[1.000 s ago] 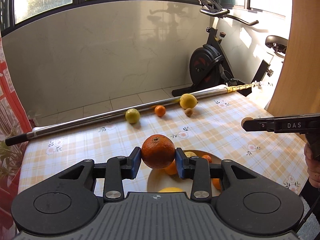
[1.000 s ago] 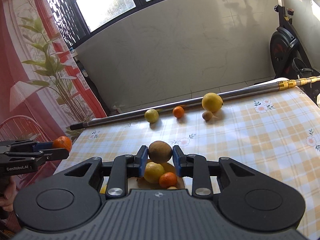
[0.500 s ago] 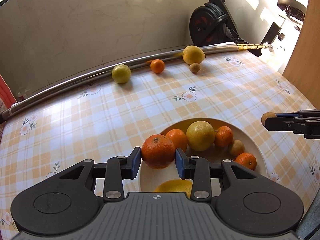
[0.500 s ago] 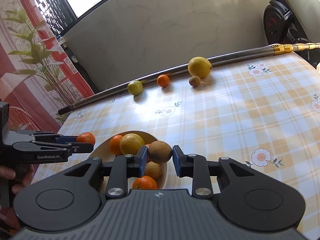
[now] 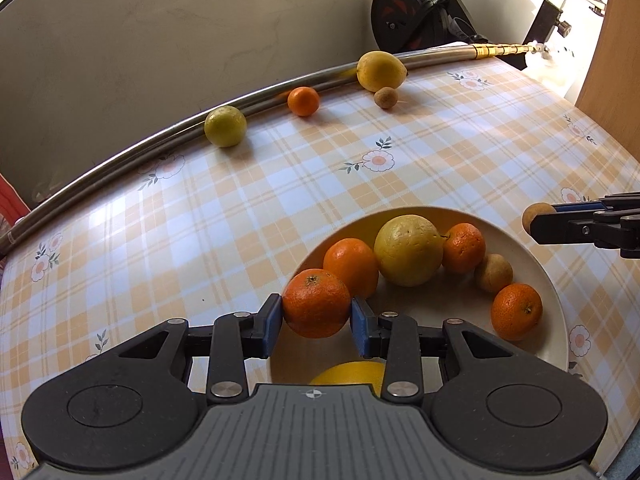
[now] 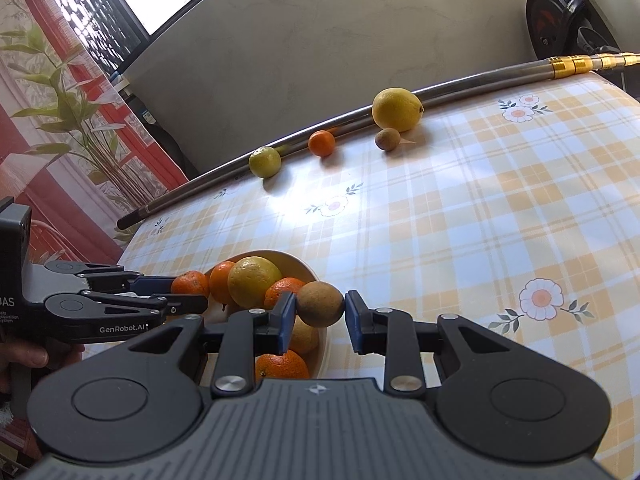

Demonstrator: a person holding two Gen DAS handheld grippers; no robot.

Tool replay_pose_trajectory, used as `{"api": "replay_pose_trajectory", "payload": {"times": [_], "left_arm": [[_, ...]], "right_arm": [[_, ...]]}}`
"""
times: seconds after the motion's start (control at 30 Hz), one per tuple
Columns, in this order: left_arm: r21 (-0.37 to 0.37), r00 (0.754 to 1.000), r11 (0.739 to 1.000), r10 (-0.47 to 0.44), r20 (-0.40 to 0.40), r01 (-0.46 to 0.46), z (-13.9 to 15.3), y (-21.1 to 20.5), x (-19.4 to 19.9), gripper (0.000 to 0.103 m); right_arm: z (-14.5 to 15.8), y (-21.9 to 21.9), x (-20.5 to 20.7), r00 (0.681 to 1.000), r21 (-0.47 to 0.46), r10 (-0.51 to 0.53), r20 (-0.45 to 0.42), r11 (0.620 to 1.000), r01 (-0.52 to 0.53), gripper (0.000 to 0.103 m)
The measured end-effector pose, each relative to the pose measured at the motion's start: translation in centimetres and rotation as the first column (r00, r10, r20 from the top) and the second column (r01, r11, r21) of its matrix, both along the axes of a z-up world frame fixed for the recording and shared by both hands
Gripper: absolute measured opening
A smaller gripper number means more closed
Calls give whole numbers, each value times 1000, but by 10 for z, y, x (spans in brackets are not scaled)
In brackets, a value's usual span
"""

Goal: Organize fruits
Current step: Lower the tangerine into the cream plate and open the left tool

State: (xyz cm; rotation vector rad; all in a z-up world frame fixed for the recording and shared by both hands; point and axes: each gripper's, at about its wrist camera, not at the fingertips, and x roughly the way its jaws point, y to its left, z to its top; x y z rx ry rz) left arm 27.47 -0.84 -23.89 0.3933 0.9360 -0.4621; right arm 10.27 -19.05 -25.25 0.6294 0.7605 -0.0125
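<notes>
My left gripper is shut on an orange tangerine and holds it over the left rim of a cream plate. The plate holds several citrus fruits and a small brown fruit. My right gripper is shut on a brown kiwi just over the plate's right rim. It shows at the right in the left wrist view. The left gripper shows at the left in the right wrist view.
At the far edge of the checked tablecloth lie a green lime, a small orange, a large lemon and a small brown fruit, against a metal pole. An exercise bike stands behind.
Both grippers have come down and tilted toward the plate with their fruits still held. The plate and its fruits now fill more of both views.
</notes>
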Motion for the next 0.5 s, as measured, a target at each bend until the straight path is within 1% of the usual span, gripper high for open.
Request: {"api": "replay_pose_trajectory", "payload": {"times": [0.23,0.27,0.33,0.37,0.43,0.5], "left_arm": [[7,1000,1000,16,-13,-16,-1,-3,3,40],[-8,999,1000,30,-16,-30,0,-2,4,41],[-48,998,997,57,-21,-58,4,1,5,47],[-64,997,995,72,-25,-73,6,2,4,48],[-128,993,985,115,-39,-119,15,9,-3,48],[-192,990,971,136,-32,-140,24,17,-15,48]], "right_arm": [[-5,-1,-3,1000,7,3,-2,1000,-3,30],[-6,-1,-3,1000,10,0,-4,1000,0,30],[-6,-3,-5,1000,15,-6,-9,1000,6,30],[-5,-4,-6,1000,12,-7,-9,1000,7,30],[-2,-4,-9,1000,-1,-5,-4,1000,5,30],[1,-2,-12,1000,-16,-2,2,1000,2,30]]}}
